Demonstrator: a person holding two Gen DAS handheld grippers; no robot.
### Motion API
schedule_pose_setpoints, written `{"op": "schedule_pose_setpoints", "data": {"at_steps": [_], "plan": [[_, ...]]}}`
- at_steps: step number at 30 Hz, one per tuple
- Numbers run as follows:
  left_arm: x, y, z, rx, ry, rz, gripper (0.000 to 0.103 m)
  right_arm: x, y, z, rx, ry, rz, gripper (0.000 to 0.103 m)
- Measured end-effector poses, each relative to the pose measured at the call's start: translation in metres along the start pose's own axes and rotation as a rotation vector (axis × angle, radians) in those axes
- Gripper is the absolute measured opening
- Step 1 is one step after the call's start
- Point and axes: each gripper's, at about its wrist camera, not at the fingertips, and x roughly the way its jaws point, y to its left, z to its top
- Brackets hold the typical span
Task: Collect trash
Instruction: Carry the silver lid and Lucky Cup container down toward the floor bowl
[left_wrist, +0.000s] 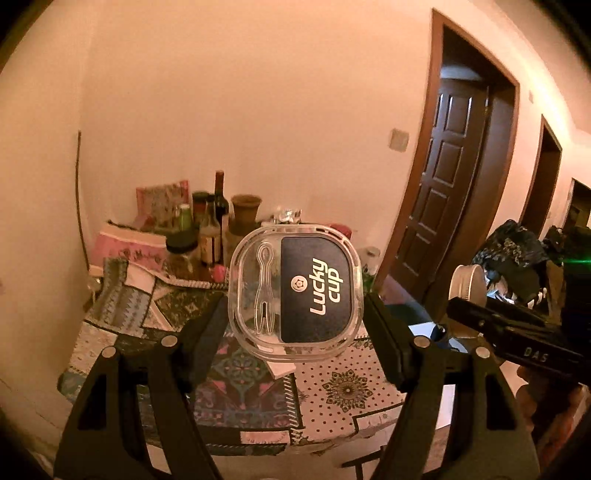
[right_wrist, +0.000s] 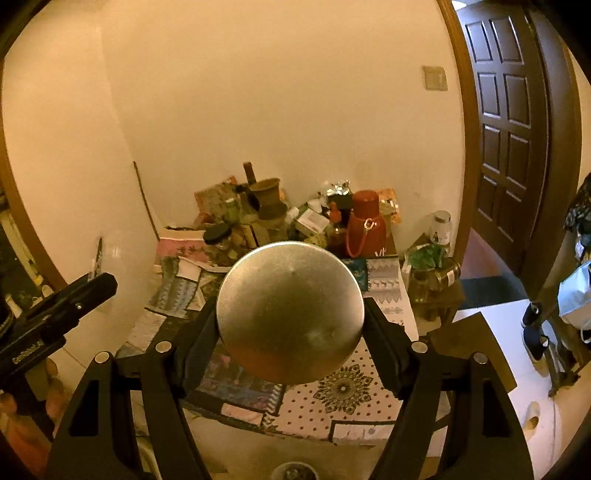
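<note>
The fingers of the left gripper are pressed on both sides of a clear plastic lid. The lid says "Lucky cup" on a dark label, and a little clear fork is clipped into it. The jaws are about as wide as the lid and squeeze it tight. The lid is up in the air, above the table and not touching it.

The right gripper holds a round metal lid the same way, with one finger on each side. This lid is also lifted up over the table with the patchwork cloth. From the left camera you can see the metal lid off to the right, well apart from the plastic one.

So two pieces of trash look picked up, one in each gripper. They have not been dropped anywhere yet. Something round shows at the very bottom of the right camera view, but it is too cut off to tell if it is a bin. At the back of the table stand a wine bottle, jars and a red flask. Those look like things to keep, not trash, but I cannot be sure. I think the next job is to carry both lids to a bin and let go.
</note>
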Motion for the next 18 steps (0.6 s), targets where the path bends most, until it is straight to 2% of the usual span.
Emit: {"op": "schedule_pose_setpoints", "data": {"at_steps": [7,18], "plan": [[-0.068,0.016,-0.019,0.022,-0.044,-0.047,0.073,-0.041,0.038,-0.029,0.02,-0.045,-0.02,0.071],[-0.164,0.063,-0.079,0.057,0.008,-0.094,0.073,-0.093,0.113,-0.098,0.081,-0.029,-0.057,0.071]]}}
